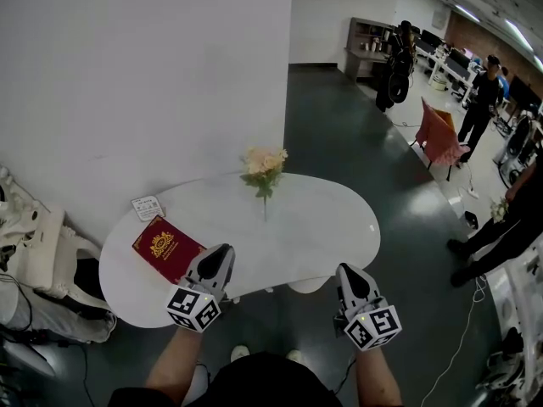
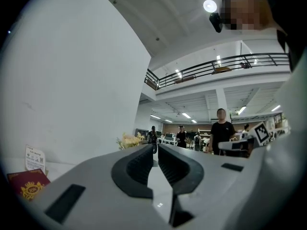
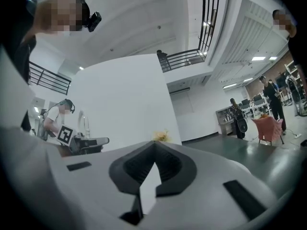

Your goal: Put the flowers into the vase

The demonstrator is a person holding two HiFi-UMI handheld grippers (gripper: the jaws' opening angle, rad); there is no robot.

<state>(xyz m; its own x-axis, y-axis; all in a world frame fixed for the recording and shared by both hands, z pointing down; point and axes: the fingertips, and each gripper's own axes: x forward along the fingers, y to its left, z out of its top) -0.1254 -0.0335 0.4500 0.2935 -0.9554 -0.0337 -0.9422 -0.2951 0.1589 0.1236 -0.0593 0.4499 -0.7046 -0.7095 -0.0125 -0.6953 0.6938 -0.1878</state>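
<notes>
Centrally, the flowers [image 1: 264,166] are shown upright, stem vertical, at the far side of the white table [image 1: 327,223], above and between the left gripper [image 1: 222,253] and right gripper [image 1: 346,271], both pinched together empty, the left judged nearer.

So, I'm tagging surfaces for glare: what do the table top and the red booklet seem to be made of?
Table top: smooth white, probably laminate or painted board; it looks even, with no grain. Red booklet: likely a card or leatherette cover, matte dark red with a gold stamped emblem.
</notes>
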